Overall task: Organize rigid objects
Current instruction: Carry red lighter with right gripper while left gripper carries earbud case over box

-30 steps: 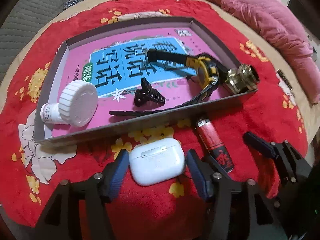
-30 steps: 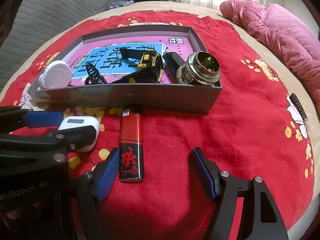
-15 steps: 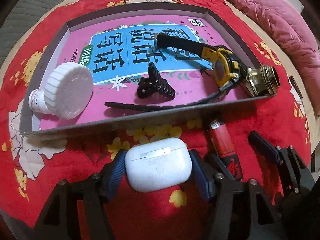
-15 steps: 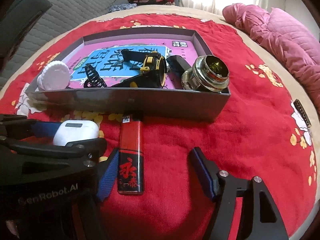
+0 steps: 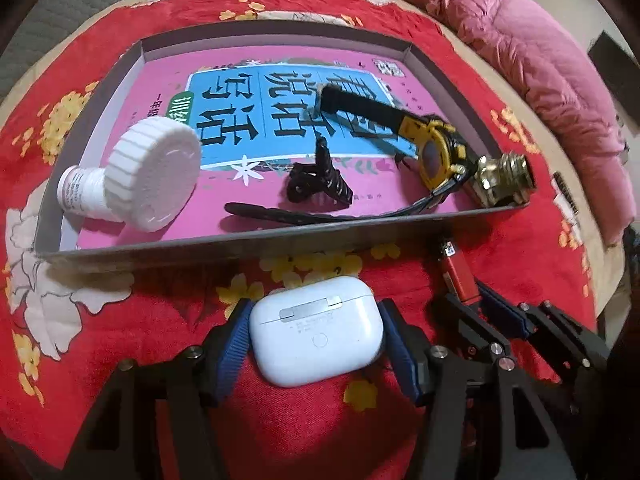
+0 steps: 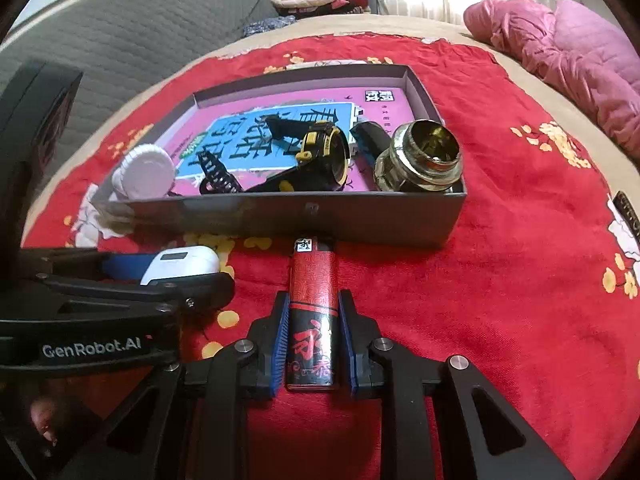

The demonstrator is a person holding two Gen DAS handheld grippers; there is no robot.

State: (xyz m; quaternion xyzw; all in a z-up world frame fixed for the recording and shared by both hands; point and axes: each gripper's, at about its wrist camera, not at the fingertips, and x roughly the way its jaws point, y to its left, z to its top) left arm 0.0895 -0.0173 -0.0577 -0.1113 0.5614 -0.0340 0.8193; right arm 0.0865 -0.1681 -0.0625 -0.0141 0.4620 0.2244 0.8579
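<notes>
Right gripper (image 6: 313, 344) closing on lighter (image 6: 312, 312) beside box (image 6: 280, 220); left gripper (image 5: 314, 340) spread around earbud case (image 5: 316, 336). Risk: slipping from narrow pinch.

Earbud case (image 5: 316, 328) between my left pads: glossy white plastic. Lighter (image 6: 311, 312): shiny red plastic. Blanket (image 6: 500, 280): fuzzy red cloth; box (image 6: 280, 216): matt grey card.

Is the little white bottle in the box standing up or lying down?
Lying down. The white bottle rests on its side in the grey box, its big cap off the bottom.

White earbud case (image 5: 316, 330), red lighter (image 6: 312, 312), red floral cloth (image 6: 500, 280)
</notes>
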